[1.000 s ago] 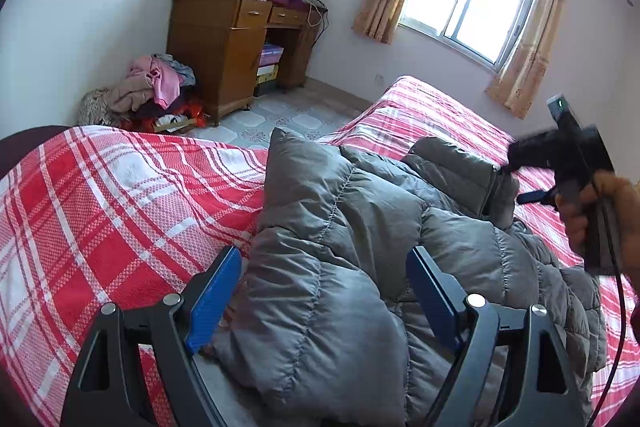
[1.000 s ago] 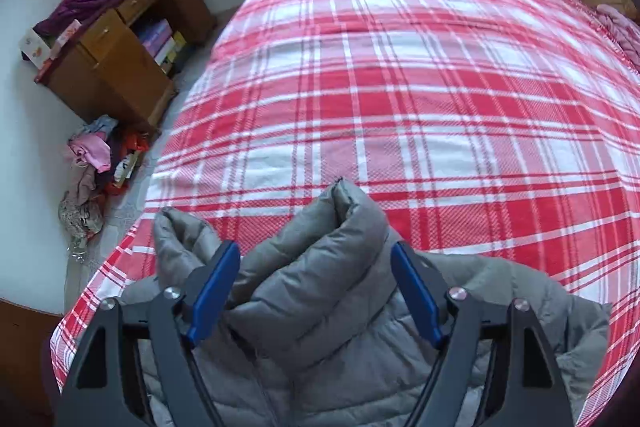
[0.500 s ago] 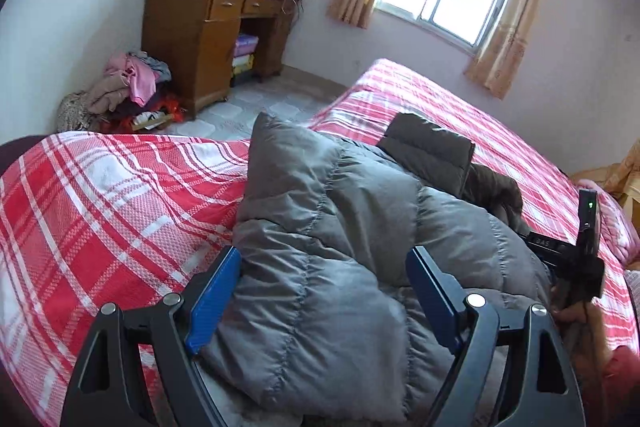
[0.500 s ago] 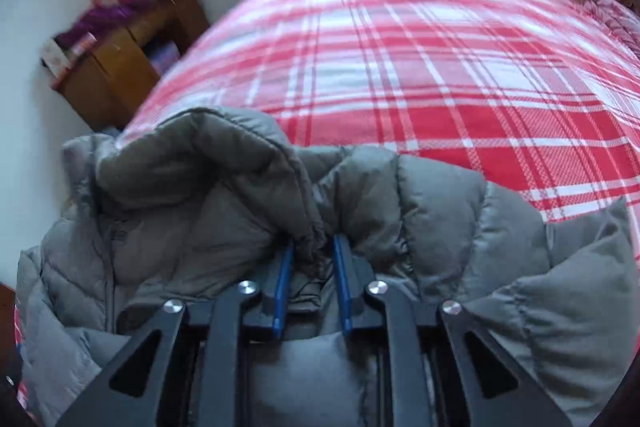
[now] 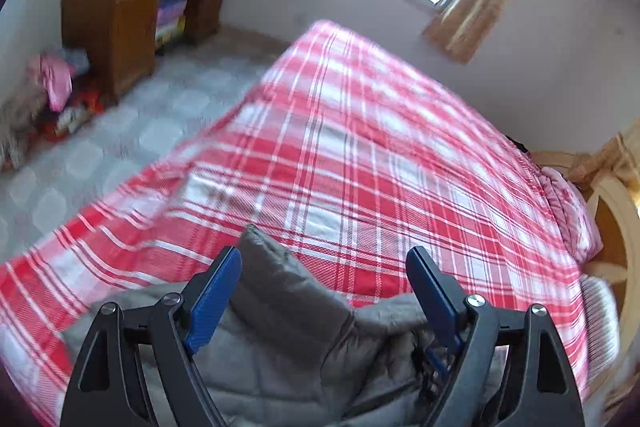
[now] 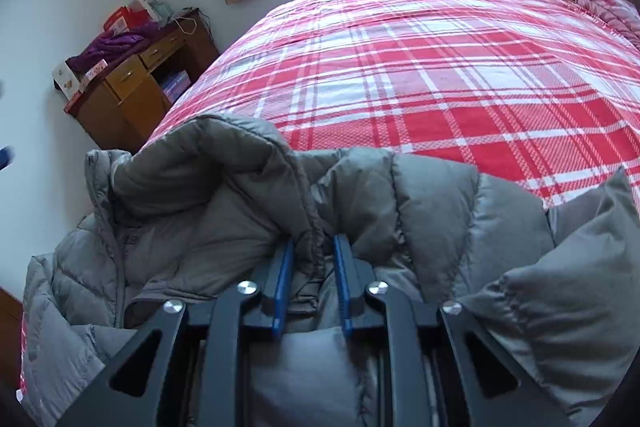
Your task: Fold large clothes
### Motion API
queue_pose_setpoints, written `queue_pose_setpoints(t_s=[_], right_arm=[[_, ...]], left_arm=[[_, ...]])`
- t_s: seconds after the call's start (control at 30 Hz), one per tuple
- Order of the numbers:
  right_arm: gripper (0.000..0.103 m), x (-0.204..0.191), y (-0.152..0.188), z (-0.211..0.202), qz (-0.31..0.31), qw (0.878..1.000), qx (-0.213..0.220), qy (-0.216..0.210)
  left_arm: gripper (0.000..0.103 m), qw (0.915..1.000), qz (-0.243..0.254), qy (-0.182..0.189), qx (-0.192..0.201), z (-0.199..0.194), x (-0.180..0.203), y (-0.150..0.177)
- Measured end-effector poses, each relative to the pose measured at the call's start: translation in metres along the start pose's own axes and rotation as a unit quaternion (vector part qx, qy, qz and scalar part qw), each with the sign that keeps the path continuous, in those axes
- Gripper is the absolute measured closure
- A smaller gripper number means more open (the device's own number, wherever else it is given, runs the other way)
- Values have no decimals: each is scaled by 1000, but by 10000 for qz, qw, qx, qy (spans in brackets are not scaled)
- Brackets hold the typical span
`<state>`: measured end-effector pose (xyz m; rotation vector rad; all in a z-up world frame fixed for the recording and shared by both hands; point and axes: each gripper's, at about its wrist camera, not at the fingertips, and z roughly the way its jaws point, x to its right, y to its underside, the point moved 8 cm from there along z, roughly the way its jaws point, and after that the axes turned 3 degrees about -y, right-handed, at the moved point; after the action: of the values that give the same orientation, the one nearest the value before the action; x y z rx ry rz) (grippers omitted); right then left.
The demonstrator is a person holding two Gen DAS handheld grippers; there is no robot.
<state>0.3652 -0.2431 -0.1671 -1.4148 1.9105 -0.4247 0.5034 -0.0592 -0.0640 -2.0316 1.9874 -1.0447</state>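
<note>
**Right claw has the collar; left claw is wide and empty above the jacket**

Your right gripper [image 6: 314, 267] is clenched on a ridge of the grey puffer jacket [image 6: 420, 227], at the neck just below the upturned collar [image 6: 208, 155]; the blue pads press fabric from both sides. Your left gripper [image 5: 320, 291] stands spread wide with nothing pinched. A raised fold of the same jacket [image 5: 288, 291] pokes up between its fingers, but neither pad touches it.

The jacket lies bunched at the near end of the bed, directly under and ahead of both claws. From the right wrist view its bulk runs across the picture: the zip front and one padded panel to the left, a puffed panel, perhaps a sleeve [image 6: 560, 287], to the right. So its long axis sits crosswise to the way you point, and the right hand is the one already on it.

Beyond the jacket, the red plaid bedspread [image 6: 440, 75] is bare all the way to the pink bedding [image 6: 608, 7] at the far corner, so you have plenty of room to pull forward and spread the garment flat. The tight side is the left: the bed edge falls to the tiled floor [image 5: 100, 147] there, with the wooden desk [image 6: 132, 95] near that corner. I judge you should keep the spread away from that edge, or the left panel may slide off.
</note>
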Motion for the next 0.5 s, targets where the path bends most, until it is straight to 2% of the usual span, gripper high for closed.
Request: queue_pose_setpoints(t_s=[0.07,0.1,0.13,0.17,0.2,0.23,0.3,0.33,0.4,0.5], right_arm=[[83,2,-1,0,67,9999,14,-84],[83,2,-1,0,97,9999,16,-122],[83,3,-1,0,138,9998,21,-172],[83,4,-1,0,179,9996,26,-224],[83,4,-1,0,206,9995,28,-253],[83,5,-2,0,241,9993,32,-293],[83,5,-2,1,282,9990,32,-348],[83,6,-2,1,304,9988,31,-372],[83,6,-1,0,330,9987,33,-397],[83,6,-1,1,325,9987,30,-388]], left_arm=[[19,9986,-240,-132,-445,30,-6,8],[19,9972,-319,-320,-604,42,-11,15],[23,9951,-410,-561,-697,52,-21,23],[32,9950,-440,-606,-658,55,-24,28],[60,9954,-423,-598,-616,56,-28,34],[81,9956,-339,-596,-641,55,-32,43],[84,9969,-270,-502,-533,43,-37,56],[85,9985,-197,-421,-306,31,-41,61],[85,9982,-30,-584,-163,17,-50,73],[85,9972,-127,-726,-150,-1,-71,107]])
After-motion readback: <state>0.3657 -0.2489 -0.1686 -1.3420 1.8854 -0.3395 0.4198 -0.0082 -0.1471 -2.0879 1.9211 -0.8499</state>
